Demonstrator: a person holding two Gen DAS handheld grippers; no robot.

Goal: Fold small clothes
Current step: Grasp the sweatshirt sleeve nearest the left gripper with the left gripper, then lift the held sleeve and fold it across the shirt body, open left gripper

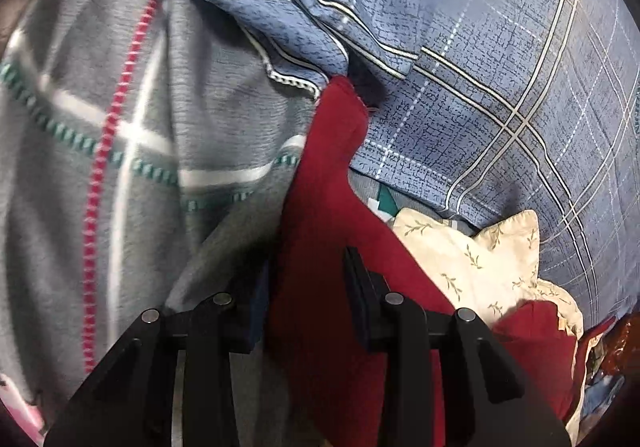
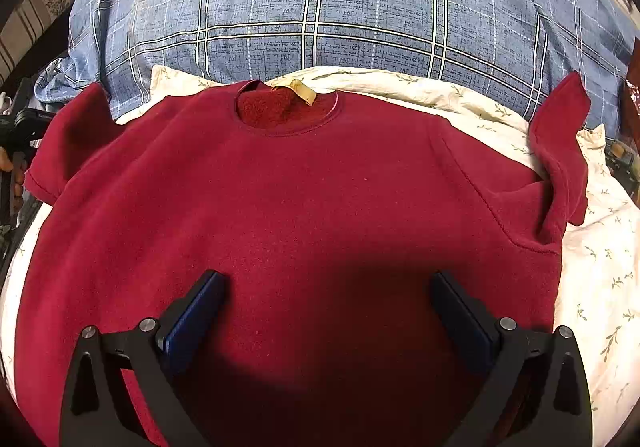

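A dark red short-sleeved shirt (image 2: pixel 300 207) lies front up and spread flat on a cream leaf-print sheet (image 2: pixel 600 287), with a tan label (image 2: pixel 300 89) at its collar. My right gripper (image 2: pixel 326 287) hovers wide open over the shirt's lower half, and nothing is between its fingers. In the left wrist view one sleeve of the shirt (image 1: pixel 320 207) runs up between the fingers of my left gripper (image 1: pixel 308 287). The jaws stand apart and the cloth lies loose between them. The other sleeve (image 2: pixel 560 151) is folded upward at the right.
A blue plaid quilt (image 2: pixel 320 7) is bunched behind the shirt. A grey blanket (image 1: pixel 120 127) with red and green dashed stripes fills the left of the left wrist view. A hand (image 2: pixel 10 167) on black hardware shows at the far left edge.
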